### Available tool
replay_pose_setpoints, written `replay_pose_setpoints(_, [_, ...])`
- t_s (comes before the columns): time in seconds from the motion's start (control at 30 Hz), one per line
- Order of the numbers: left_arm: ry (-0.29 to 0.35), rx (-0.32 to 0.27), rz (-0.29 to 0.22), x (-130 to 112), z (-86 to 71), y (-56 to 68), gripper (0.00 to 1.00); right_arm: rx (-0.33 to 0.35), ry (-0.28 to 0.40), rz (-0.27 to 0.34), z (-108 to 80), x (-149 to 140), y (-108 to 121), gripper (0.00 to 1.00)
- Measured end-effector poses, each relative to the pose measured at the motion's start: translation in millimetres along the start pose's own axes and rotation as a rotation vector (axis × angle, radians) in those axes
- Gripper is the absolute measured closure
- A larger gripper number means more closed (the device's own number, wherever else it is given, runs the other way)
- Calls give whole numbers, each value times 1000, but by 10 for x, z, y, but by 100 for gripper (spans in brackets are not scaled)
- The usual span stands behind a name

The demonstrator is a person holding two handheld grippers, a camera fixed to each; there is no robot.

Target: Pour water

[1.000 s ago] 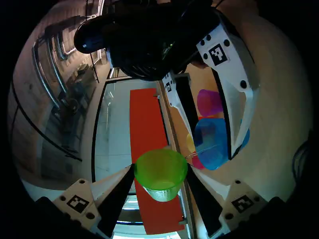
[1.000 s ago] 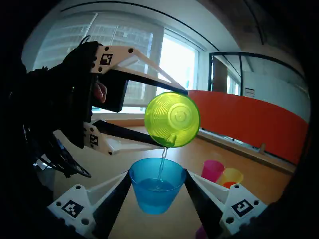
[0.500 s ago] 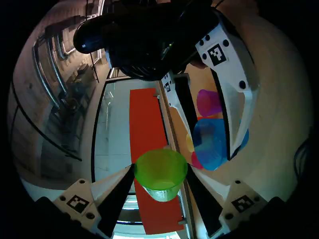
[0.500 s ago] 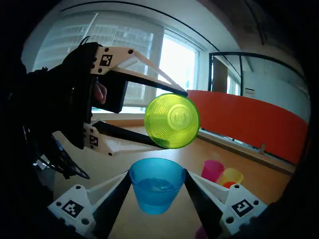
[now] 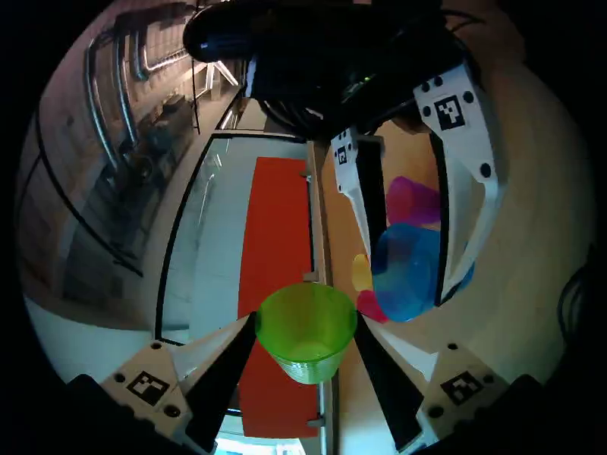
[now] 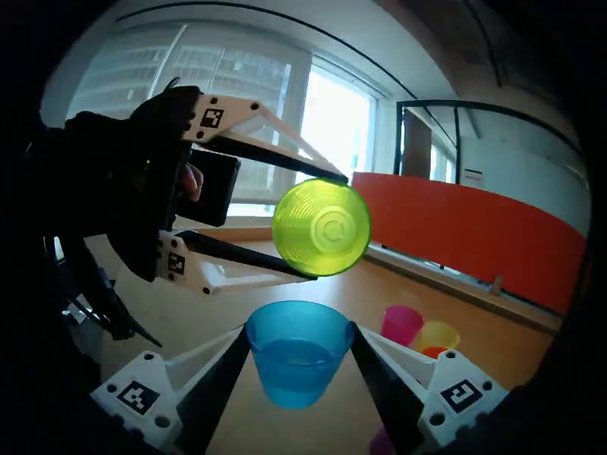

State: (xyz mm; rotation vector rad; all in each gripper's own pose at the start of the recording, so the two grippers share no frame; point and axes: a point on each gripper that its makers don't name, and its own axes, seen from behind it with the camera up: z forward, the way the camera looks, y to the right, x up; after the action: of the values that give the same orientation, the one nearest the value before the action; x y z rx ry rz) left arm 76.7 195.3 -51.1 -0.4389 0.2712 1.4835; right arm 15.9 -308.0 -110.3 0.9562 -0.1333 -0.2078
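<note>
The translucent lime-green plastic cup (image 6: 322,227) lies tipped on its side in the air with its long axis about level. In the right gripper view its round base faces the camera and its mouth points away toward the windows (image 6: 228,114). A ring-shaped moulded mark sits in the middle of that base, but I cannot read it. The left hand-held gripper (image 6: 325,227) is clamped on this cup, one finger pressing at the cup's 12 o'clock and the other at its 7 o'clock. In the left gripper view the same cup sits between the two fingers at 6 o'clock, ribbed near its base.

At 6 o'clock from the green cup, and apart from it, the translucent blue plastic cup (image 6: 300,371) stands upright with its mouth up and its long axis vertical. Water (image 6: 297,350) fills part of it. The right hand-held gripper (image 6: 300,331) grips it, with a finger pressed on each side at 9 and 3 o'clock.

Square black-and-white coded markers (image 6: 140,396) sit on the fingers of both grippers and carry patterns, not letters. A small white sign (image 6: 474,176) on the far wall is too small to read.

At 3 o'clock from the blue cup, a pink cup (image 6: 402,323) and a yellow cup (image 6: 440,334) stand just beside each other on the wooden surface (image 6: 485,356). Behind them runs a long orange-red partition (image 6: 493,227).
</note>
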Motion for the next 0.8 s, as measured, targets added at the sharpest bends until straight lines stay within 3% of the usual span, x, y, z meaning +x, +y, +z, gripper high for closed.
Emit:
replay_pose_setpoints(0.47, [-25, -54, -392, -237, 71, 60, 11, -6, 7, -1, -25, 17, 19, 6])
replay_pose_setpoints(0.57, [-41, -73, -496, -292, 79, 103, 12, -7, 8, -3, -31, 20, 23, 6])
replay_pose_setpoints(0.8, [-45, -117, -800, -347, 71, 106, 12, -11, 9, -4, -42, 44, 26, 6])
